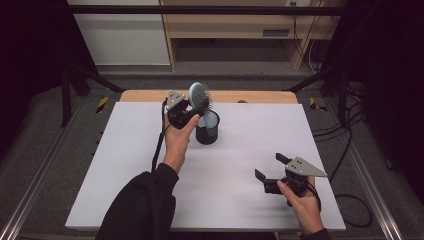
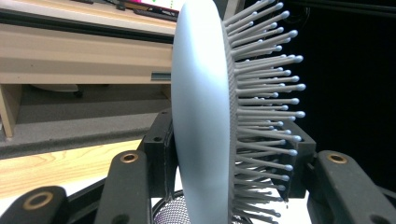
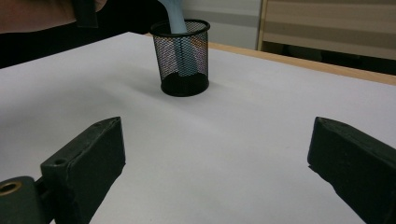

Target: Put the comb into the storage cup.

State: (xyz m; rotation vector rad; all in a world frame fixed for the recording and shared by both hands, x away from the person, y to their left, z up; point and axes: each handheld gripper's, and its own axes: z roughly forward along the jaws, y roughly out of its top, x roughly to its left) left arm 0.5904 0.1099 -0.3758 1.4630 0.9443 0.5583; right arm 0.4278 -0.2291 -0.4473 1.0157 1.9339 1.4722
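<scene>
Hairbrush (image 1: 200, 97) clamped head-up in left tongs (image 1: 186, 111), handle down in mesh cup (image 1: 207, 129) near bench (image 1: 125, 175) far edge.
Right tongs (image 1: 271, 169) parked near right front corner, wide open, empty, clear of the work.

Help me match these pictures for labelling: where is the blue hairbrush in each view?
High view: hairbrush upper centre, handle down in the black mesh cup.
Left gripper view: brush head centre, edge-on, bristles pointing right.
Right gripper view: handle inside the cup, top centre-left.
Shared landmark: the mesh cup.
</scene>
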